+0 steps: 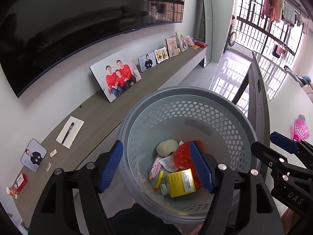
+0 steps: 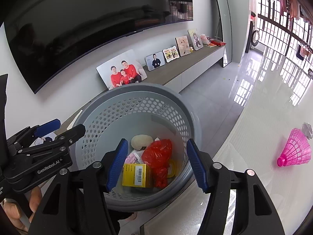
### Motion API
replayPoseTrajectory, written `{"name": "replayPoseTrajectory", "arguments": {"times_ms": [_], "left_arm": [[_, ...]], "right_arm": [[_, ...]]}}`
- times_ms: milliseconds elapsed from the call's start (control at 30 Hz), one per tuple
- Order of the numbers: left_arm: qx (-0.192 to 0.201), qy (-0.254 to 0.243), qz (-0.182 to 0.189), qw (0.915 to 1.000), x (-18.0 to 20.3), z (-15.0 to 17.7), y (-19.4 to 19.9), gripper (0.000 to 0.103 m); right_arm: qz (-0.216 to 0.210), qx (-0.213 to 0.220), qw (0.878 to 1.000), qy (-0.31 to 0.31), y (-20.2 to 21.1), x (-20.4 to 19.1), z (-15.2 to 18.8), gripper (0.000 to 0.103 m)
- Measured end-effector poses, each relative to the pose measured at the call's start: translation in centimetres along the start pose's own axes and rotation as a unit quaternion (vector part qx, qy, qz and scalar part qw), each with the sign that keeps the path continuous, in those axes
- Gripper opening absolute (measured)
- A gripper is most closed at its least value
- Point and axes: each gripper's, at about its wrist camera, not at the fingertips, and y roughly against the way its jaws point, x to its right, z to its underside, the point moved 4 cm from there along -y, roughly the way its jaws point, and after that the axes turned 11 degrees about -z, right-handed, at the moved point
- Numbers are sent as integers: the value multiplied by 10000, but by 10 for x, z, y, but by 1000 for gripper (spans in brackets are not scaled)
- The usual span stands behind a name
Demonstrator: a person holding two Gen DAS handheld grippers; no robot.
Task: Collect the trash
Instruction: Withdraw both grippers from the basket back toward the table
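Observation:
A grey perforated basket [image 1: 230, 129] [image 2: 109, 117] stands beside a white table and holds trash: a yellow box [image 1: 181, 183] [image 2: 136, 175], a red plastic bag [image 1: 182, 154] [image 2: 158, 154], a cream round lump [image 1: 167, 147] [image 2: 140, 141], wrappers and a yellow tube [image 1: 158, 180]. My left gripper [image 1: 156, 168] hangs open above the basket's mouth, nothing between its blue pads. My right gripper [image 2: 156, 164] is also open over the basket and empty. Each gripper shows at the edge of the other's view [image 1: 273, 146] [image 2: 62, 129]. A pink shuttlecock [image 2: 295, 148] [image 1: 301, 131] lies on the white table [image 2: 254, 137].
A long wooden shelf [image 1: 117, 115] under a wall TV [image 1: 78, 29] carries photo frames, a notepad with a pen [image 1: 68, 131] and a red box [image 1: 19, 183]. A crumpled white scrap [image 2: 307, 129] lies behind the shuttlecock. A glossy floor runs toward a barred window [image 2: 283, 29].

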Motion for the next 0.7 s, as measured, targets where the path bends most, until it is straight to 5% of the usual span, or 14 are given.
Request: {"name": "replayPoseTrajectory", "arguments": {"times_ms": [700], "left_arm": [[282,-183,17,9994,18,2,40,87]], "right_arm": [[96,212,9992,-329,44,20,22,61]]}}
